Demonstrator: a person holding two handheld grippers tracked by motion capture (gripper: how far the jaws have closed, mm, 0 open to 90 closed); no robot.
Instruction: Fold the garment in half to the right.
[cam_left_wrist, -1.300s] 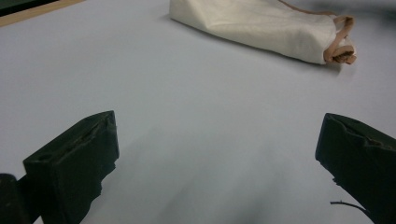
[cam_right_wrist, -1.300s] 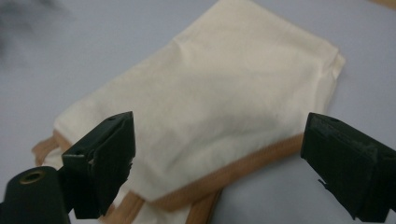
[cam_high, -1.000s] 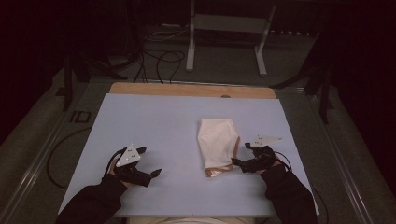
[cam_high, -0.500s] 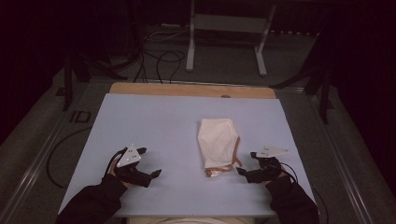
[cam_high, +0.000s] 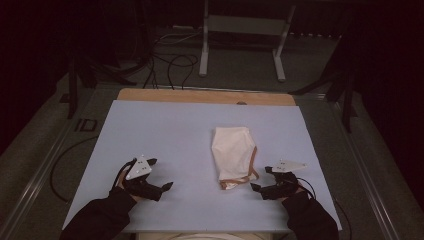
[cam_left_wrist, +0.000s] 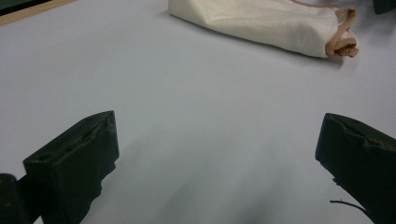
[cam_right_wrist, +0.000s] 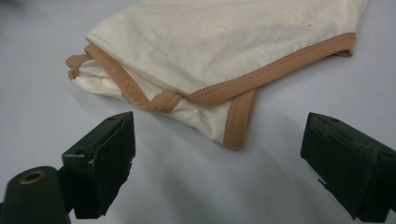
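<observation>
The cream-white folded cloth garment with tan-brown binding (cam_high: 232, 155) lies flat on the pale blue-grey table top (cam_high: 165, 130), right of the middle and nearer the person's edge than the far edge, its bound hem turned toward that near edge. It looks folded into a narrow packet, probably so that a further fold or a lift can start from the trimmed end. The right gripper (cam_high: 263, 180) rests low on the table just beside the garment's near right corner, its jaws spread wide and holding nothing; in the right gripper view the tan binding (cam_right_wrist: 243, 119) sits just ahead of the gap between the jaws, which suggests the hand is lined up to take that hem. The left gripper (cam_high: 161, 174) lies toward the near left corner, well apart from the garment, jaws likewise parted and empty, seemingly waiting. Nothing stands between either gripper and the cloth. Beyond the far edge runs a bare wooden strip (cam_high: 205, 96), and behind it, on the dark floor, loose black cables (cam_high: 172, 62) and a grey metal stand (cam_high: 245, 30).
</observation>
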